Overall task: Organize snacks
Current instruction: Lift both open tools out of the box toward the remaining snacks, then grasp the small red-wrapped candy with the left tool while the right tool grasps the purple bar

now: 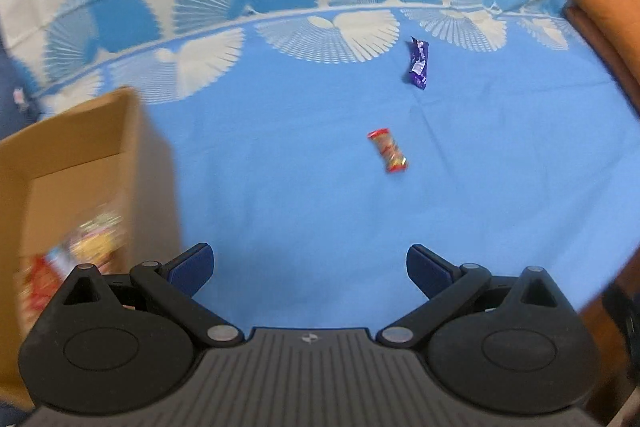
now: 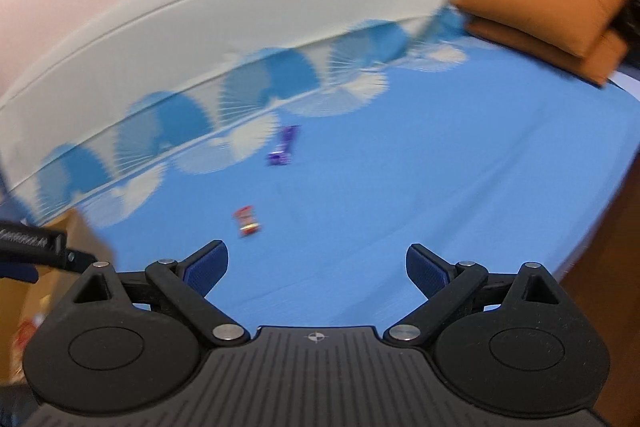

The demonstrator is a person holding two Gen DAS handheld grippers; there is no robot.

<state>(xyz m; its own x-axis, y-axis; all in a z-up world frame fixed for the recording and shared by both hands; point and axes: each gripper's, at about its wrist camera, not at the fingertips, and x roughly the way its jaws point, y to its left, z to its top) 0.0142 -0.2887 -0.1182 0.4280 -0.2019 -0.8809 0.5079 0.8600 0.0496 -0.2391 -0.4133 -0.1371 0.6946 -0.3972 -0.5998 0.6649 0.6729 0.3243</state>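
Both claws, left (image 1: 309, 269) and right (image 2: 316, 269), are wide open and hold nothing. A red snack (image 1: 388, 151) and a purple snack (image 1: 418, 63) lie apart on the bed (image 1: 280, 167), centre and upper right in the left view. The box (image 1: 80, 155) at left holds blurred snacks.

Our right gripper (image 2: 316, 269) above a blue bedsheet (image 2: 440, 187), fingers spread wide and empty.

Ahead of us, a red snack packet (image 2: 247, 222) lies near on the sheet, and a purple snack wrapper (image 2: 283, 147) lies farther off, well apart from it. At the far right we see stacked orange cushions (image 2: 548, 11); at the near left, part of a cardboard box (image 2: 76, 239), blurred.
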